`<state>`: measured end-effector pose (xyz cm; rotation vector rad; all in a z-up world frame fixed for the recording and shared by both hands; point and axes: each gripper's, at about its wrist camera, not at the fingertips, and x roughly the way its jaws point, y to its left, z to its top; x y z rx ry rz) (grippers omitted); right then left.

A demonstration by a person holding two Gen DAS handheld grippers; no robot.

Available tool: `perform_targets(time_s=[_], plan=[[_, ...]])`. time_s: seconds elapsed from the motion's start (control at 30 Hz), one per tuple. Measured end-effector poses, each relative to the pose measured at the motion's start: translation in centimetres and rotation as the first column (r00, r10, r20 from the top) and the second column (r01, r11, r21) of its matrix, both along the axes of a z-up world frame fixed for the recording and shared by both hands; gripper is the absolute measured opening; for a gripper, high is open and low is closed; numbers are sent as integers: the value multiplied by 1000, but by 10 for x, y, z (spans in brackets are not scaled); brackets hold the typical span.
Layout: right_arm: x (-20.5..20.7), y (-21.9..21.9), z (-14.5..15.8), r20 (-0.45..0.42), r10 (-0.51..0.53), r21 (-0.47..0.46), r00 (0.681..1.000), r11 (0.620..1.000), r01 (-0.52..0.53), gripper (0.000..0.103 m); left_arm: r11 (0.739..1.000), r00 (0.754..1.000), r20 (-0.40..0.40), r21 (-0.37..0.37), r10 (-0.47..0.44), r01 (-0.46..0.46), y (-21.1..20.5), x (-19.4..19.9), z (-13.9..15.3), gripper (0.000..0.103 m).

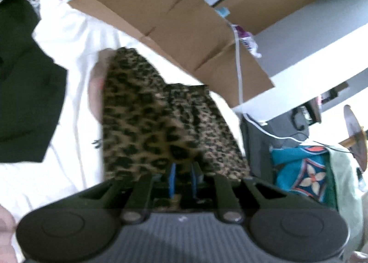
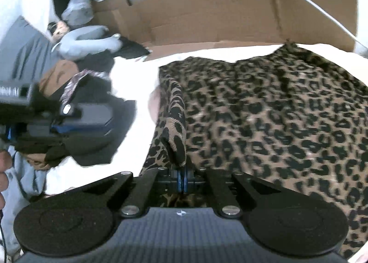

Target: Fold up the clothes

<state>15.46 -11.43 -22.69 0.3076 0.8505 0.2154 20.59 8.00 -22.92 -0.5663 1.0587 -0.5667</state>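
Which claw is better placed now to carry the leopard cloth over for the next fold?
Probably the right claw: it is shut on a raised fold of the leopard cloth. The left claw shows a gap between its pads.

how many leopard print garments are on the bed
1. A single leopard print garment lies spread on the white bed sheet in front of the cardboard box. The right hand-held gripper pinches its near edge. Others may be hidden in the dark clothes pile.

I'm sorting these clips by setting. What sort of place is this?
Probably a lived-in bedroom: a leopard-print garment lies on white bedding, beside an open cardboard box and a grey stuffed toy.
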Motion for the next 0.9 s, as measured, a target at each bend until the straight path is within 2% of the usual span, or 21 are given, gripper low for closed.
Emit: perform_targets(time_s=[0.23,0.5,0.9], plan=[[-1,-42,8,14,-75,9,997,997,75,0,997,999,-33,78,-5,8,0,1,-8,14],[-7,-83,22,54,-99,-20,994,995,100,0,992,998,-24,102,-67,69,-11,-2,-10,15],[-19,-156,25,63,-249,1,966,968,249,0,977,988,-63,153,-138,146,-40,-3,-26,15]])
